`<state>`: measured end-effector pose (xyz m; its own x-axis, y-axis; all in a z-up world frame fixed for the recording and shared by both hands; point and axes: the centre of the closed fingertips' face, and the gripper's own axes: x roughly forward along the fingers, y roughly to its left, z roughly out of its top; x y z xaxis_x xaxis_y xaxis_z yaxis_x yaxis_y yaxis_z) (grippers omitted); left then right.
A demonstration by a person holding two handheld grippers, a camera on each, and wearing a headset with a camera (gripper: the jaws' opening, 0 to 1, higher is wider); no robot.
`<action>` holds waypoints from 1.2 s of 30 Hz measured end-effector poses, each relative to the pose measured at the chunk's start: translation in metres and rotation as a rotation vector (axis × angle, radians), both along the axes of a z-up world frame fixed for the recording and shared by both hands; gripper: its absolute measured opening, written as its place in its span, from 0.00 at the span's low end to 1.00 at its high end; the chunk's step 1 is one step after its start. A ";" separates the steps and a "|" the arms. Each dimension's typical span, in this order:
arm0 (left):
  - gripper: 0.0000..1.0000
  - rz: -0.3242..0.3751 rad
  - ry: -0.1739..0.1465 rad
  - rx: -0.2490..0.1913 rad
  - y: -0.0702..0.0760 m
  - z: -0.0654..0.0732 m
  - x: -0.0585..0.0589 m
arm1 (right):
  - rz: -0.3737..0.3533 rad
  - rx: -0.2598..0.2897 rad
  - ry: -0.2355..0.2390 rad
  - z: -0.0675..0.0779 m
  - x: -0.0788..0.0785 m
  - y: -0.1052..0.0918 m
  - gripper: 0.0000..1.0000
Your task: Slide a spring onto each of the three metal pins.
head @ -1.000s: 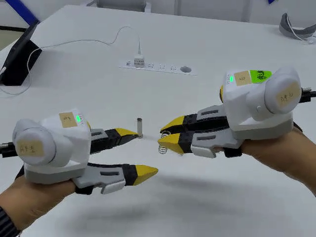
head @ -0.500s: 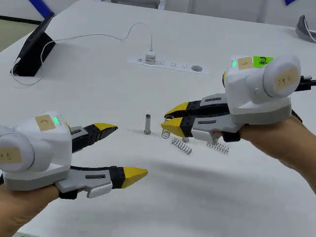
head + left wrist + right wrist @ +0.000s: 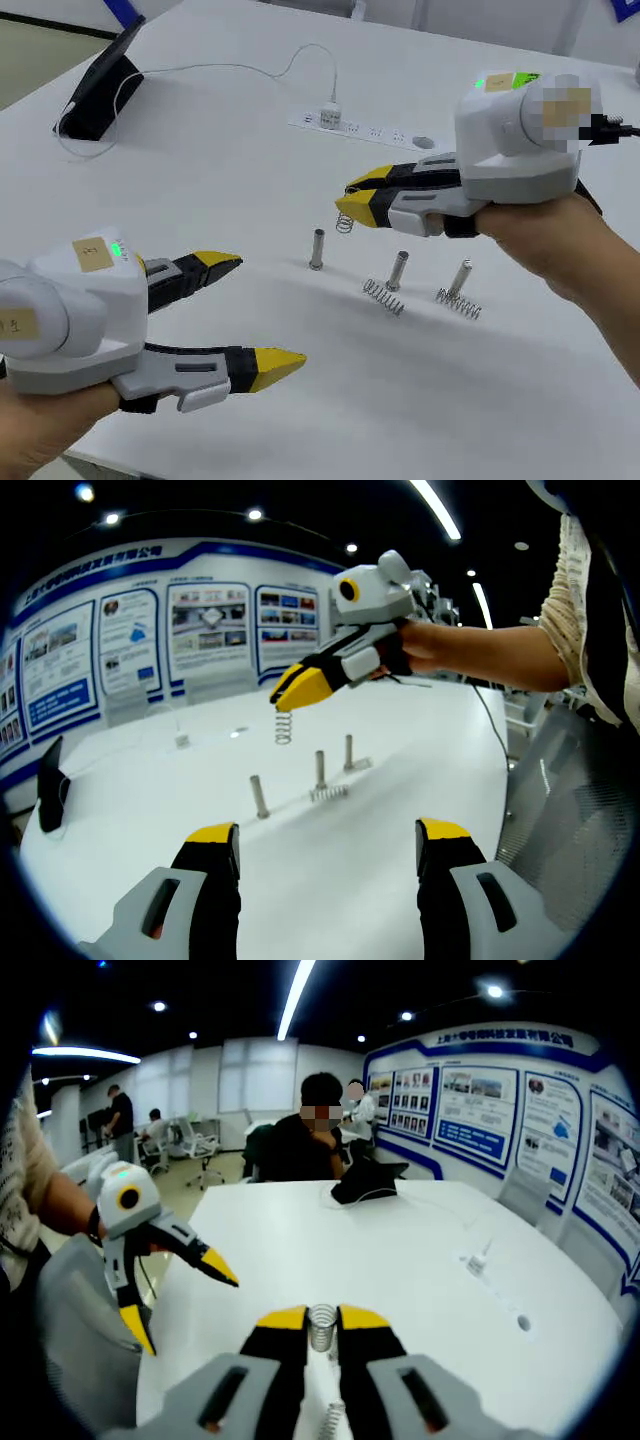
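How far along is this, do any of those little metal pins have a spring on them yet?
None is done: the left pin, middle pin and right pin all stand bare. In hand: the right gripper is shut on one spring, in the air near the left pin. Left to do: two loose springs lie on the table. The left gripper is open, holding nothing.

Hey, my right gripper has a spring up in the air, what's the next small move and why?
Probably shift the right gripper slightly toward the nearest pin and line the spring up over its top. The gripper is shut on the spring, which hangs above and just beside that pin, and the pin stands upright and bare.
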<state>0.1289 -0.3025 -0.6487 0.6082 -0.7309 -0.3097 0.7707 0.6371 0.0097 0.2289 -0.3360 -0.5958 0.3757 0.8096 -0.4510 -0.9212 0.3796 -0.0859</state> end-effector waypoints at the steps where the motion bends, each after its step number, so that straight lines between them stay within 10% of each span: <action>1: 0.72 0.001 0.002 -0.002 0.000 -0.001 -0.001 | -0.004 -0.002 0.001 -0.001 0.003 0.001 0.12; 36: 0.71 0.023 0.046 -0.021 0.013 -0.013 0.003 | -0.058 -0.046 0.088 -0.055 0.034 0.021 0.12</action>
